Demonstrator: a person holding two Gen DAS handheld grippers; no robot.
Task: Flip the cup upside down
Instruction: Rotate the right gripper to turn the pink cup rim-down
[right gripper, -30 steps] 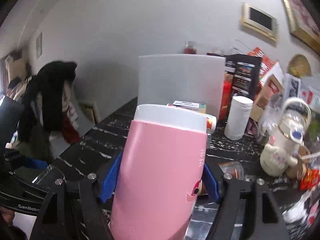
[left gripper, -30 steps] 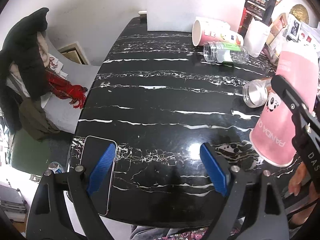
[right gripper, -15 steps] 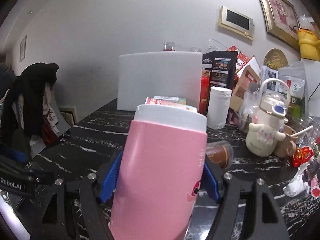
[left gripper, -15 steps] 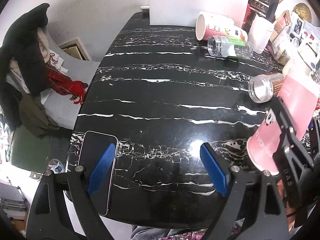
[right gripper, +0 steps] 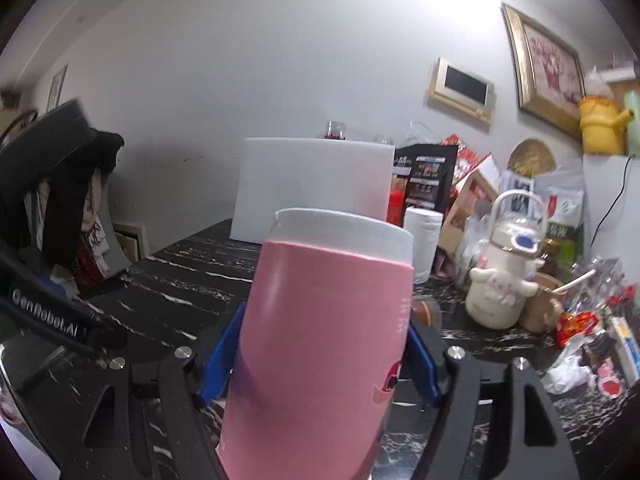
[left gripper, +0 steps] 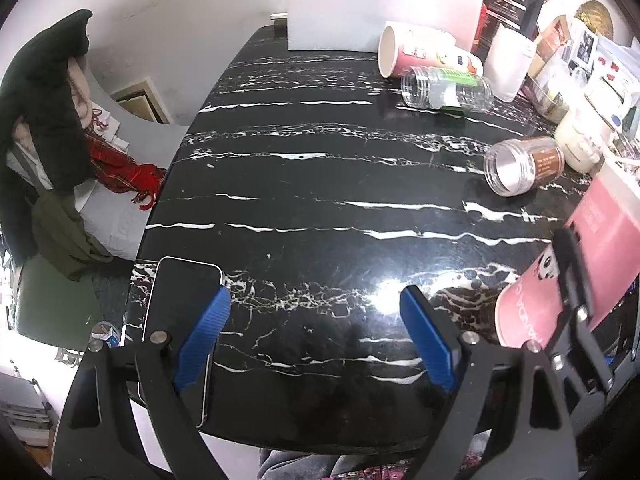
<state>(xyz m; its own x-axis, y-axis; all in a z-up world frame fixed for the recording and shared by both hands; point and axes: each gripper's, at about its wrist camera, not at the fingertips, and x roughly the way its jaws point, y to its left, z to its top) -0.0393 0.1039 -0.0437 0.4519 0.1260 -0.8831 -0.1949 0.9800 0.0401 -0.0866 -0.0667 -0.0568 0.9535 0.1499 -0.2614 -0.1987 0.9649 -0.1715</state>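
The pink paper cup [right gripper: 320, 344] with a white band at its far end fills the right wrist view, clamped between the blue pads of my right gripper [right gripper: 320, 352]. In the left wrist view the same cup [left gripper: 568, 276] shows at the right edge, tilted above the black marble table [left gripper: 320, 208], with a panda print and the right gripper's black finger across it. My left gripper [left gripper: 316, 336] is open and empty over the table's near edge.
A phone [left gripper: 180, 320] lies at the near left corner. A paper cup [left gripper: 420, 56], a clear jar [left gripper: 448, 90] and a brown jar [left gripper: 524, 166] lie on their sides at the back right. A white roll [left gripper: 510, 68], a kettle-shaped bottle [right gripper: 504, 280] and clutter crowd the right side.
The pink cup in my right gripper has moved right and tilted further in the left wrist view. The right wrist view has swung right and upward. My left gripper has stayed open and still.
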